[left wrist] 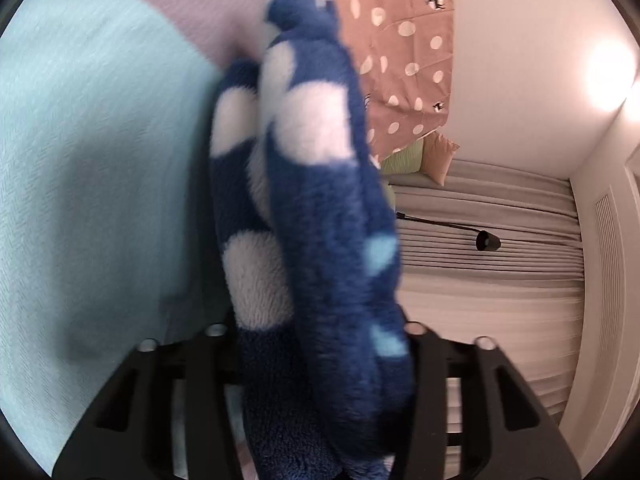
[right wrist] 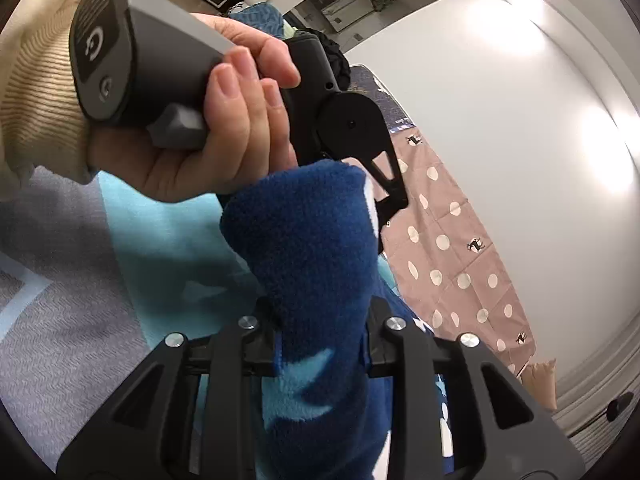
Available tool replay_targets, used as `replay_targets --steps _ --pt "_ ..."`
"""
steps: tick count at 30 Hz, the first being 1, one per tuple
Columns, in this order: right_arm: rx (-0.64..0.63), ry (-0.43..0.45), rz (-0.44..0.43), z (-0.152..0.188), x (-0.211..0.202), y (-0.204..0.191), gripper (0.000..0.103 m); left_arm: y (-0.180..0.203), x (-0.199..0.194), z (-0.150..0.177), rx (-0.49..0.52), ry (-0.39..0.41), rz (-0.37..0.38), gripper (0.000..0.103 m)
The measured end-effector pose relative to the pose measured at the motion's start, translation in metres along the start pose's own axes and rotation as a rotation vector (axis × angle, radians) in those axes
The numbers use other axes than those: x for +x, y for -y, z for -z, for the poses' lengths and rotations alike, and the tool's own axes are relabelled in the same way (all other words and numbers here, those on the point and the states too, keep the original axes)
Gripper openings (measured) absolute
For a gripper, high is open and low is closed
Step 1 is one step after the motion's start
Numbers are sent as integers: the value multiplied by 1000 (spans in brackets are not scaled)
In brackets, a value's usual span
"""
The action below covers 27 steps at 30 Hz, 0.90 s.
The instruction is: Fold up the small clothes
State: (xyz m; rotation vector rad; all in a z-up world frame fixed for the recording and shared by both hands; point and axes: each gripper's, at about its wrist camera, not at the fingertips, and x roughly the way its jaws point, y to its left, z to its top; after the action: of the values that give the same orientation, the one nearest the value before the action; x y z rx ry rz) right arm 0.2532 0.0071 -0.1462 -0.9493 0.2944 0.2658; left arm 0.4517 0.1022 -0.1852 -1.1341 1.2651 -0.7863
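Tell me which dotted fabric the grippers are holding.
The fluffy navy fleece with large white spots, bunched between both grippers' jaws. The pink polka-dot cloth lies flat in the background, untouched.

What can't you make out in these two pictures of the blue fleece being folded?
- Left gripper pads, left wrist view: the blue fleece bunches over them, so the grip itself is hidden.
- Right gripper pads, right wrist view: the fleece covers them.
- The fleece's overall shape: blurred and cut off by the bottom edge in both views.
- The person's hand: seen only in the right wrist view.
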Motion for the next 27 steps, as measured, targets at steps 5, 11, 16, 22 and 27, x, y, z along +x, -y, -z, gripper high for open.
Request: replay_targets --steps 5,11,16,22,27 --pt "58 17 4 -13 -10 6 26 18 -14 8 44 38 5 36" --pt "120 62 -8 -27 -30 14 26 47 -32 17 131 54 -55 36" --pt "159 112 -19 -48 -53 18 26 70 -59 30 195 83 -87 36" --pt "263 149 -181 -49 -67 27 49 82 -65 41 255 77 -173 36" --pt "560 193 -405 2 -92 94 66 73 -49 38 293 77 -259 35"
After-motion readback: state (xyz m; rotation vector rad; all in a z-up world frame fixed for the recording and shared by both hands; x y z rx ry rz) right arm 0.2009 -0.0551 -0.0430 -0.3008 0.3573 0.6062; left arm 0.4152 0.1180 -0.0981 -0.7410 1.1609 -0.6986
